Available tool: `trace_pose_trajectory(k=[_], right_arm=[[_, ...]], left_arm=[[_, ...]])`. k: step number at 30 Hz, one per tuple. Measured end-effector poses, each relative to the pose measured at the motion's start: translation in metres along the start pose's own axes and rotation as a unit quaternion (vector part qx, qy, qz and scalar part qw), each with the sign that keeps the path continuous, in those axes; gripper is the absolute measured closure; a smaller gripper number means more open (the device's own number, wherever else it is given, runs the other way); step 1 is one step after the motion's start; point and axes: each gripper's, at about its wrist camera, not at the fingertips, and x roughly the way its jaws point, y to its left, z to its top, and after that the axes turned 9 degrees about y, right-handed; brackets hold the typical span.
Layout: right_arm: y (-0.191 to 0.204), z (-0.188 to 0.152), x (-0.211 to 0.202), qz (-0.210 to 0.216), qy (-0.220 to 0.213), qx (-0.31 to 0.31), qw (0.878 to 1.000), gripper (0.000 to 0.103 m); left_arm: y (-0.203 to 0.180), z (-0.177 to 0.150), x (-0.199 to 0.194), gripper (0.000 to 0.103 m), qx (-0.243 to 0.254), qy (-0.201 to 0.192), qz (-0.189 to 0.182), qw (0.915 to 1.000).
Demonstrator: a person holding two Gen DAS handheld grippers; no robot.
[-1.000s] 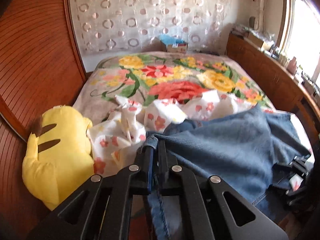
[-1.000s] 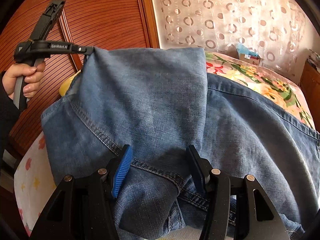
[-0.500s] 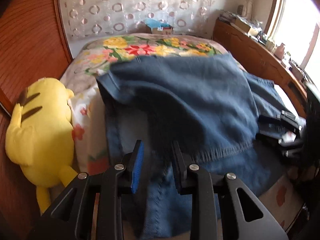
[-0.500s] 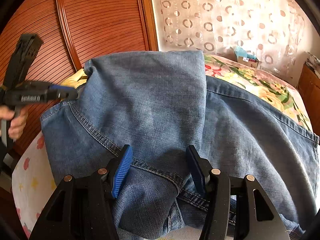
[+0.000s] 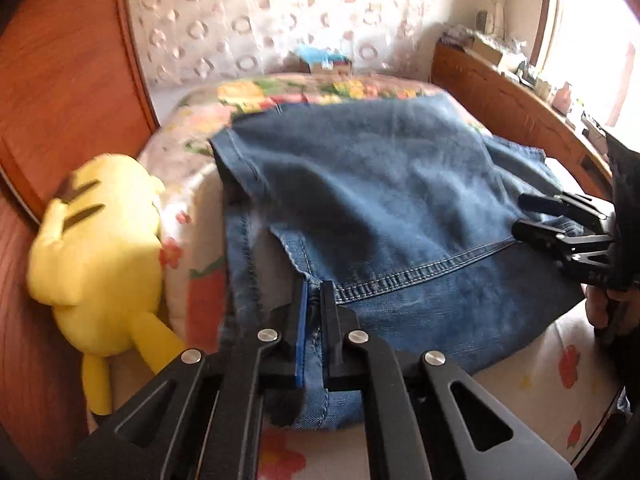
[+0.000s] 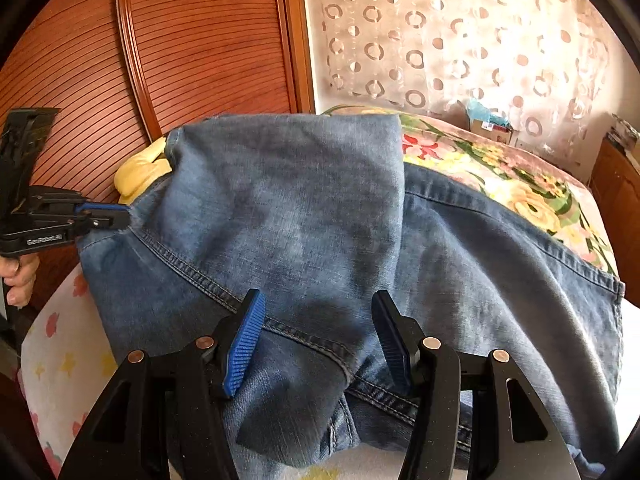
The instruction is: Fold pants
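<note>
On top of the bed (image 5: 192, 216), next to the yellow plush toy (image 5: 96, 240), the blue jeans (image 5: 380, 200) lay folded over once, and I think the next fold was being started. The left gripper (image 5: 314, 292) had its jaws pinched nearly closed on the jeans' edge nearest the toy, while the right gripper (image 6: 318, 304) had its jaws wide open over a seam, holding nothing, so it probably needed to close on the cloth. Past the jeans, away from the toy, the bed had free room.
</note>
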Motion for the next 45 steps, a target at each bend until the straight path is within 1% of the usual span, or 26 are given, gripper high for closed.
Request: trace_pose_trajectory(k=[3, 4, 6, 8, 12, 14, 15, 17, 18, 19, 20, 22, 24, 26, 28, 31, 36, 38, 41, 45], right_arm=[[0.001, -0.003, -0.005, 0.003, -0.002, 0.002, 1.0, 0.046], [0.002, -0.004, -0.007, 0.004, -0.002, 0.002, 1.0, 0.046], [0.005, -0.006, -0.011, 0.004, -0.004, 0.001, 1.0, 0.046], [0.007, -0.007, -0.016, 0.004, -0.007, 0.0, 1.0, 0.046], [0.008, -0.012, -0.028, 0.004, -0.015, 0.005, 1.0, 0.046], [0.009, -0.016, -0.032, 0.005, -0.018, 0.007, 1.0, 0.046], [0.009, -0.017, -0.035, 0.004, -0.019, 0.008, 1.0, 0.046], [0.007, -0.021, -0.041, 0.001, -0.023, 0.01, 1.0, 0.045], [0.007, -0.022, -0.043, 0.001, -0.024, 0.012, 1.0, 0.046], [0.007, -0.024, -0.045, 0.001, -0.025, 0.015, 1.0, 0.046], [0.006, -0.026, -0.048, 0.001, -0.027, 0.018, 0.999, 0.046], [0.006, -0.028, -0.052, 0.0, -0.031, 0.022, 0.999, 0.045], [0.004, -0.031, -0.055, -0.002, -0.034, 0.026, 0.999, 0.046], [0.001, -0.035, -0.059, -0.006, -0.036, 0.029, 0.999, 0.046], [-0.001, -0.038, -0.06, -0.01, -0.037, 0.032, 0.999, 0.046], [-0.009, -0.041, -0.06, -0.014, -0.037, 0.042, 0.998, 0.046], [-0.023, -0.045, -0.063, -0.021, -0.036, 0.058, 0.997, 0.046], [-0.026, -0.048, -0.066, -0.026, -0.037, 0.063, 0.997, 0.045], [-0.031, -0.05, -0.07, -0.035, -0.035, 0.07, 0.996, 0.045], [-0.039, -0.059, -0.079, -0.048, -0.033, 0.081, 0.995, 0.045]], left_arm=[[0.005, -0.007, -0.02, 0.097, -0.009, -0.023, 0.011, 0.9996], [0.007, -0.009, -0.021, 0.097, -0.009, -0.022, 0.014, 0.9996], [0.009, -0.013, -0.014, 0.096, -0.013, -0.007, 0.022, 0.9997], [0.011, -0.015, -0.009, 0.095, -0.015, 0.001, 0.022, 0.9996], [0.004, -0.013, -0.013, 0.093, -0.006, -0.008, 0.028, 0.9995], [-0.001, -0.011, -0.016, 0.085, -0.003, -0.012, 0.032, 0.9994], [-0.003, -0.009, -0.018, 0.082, 0.0, -0.015, 0.034, 0.9993], [-0.008, -0.005, -0.02, 0.073, 0.008, -0.019, 0.037, 0.9991], [-0.011, -0.003, -0.02, 0.073, 0.012, -0.023, 0.036, 0.999], [-0.013, -0.002, -0.02, 0.07, 0.013, -0.027, 0.034, 0.999], [-0.017, 0.001, -0.02, 0.062, 0.013, -0.031, 0.031, 0.9989], [-0.026, 0.005, -0.02, 0.061, 0.017, -0.034, 0.029, 0.9989], [-0.036, 0.011, -0.016, 0.053, 0.024, -0.033, 0.027, 0.9988], [-0.047, 0.016, -0.012, 0.037, 0.028, -0.036, 0.009, 0.9989], [-0.054, 0.021, -0.007, 0.031, 0.028, -0.036, -0.005, 0.9989], [-0.073, 0.028, -0.001, 0.031, 0.037, -0.04, -0.009, 0.9985], [-0.097, 0.04, 0.013, 0.031, 0.04, -0.046, -0.018, 0.998], [-0.104, 0.043, 0.019, 0.031, 0.04, -0.046, -0.018, 0.998], [-0.113, 0.045, 0.028, 0.031, 0.043, -0.042, -0.03, 0.9977], [-0.121, 0.045, 0.045, 0.031, 0.038, -0.033, -0.028, 0.9983]])
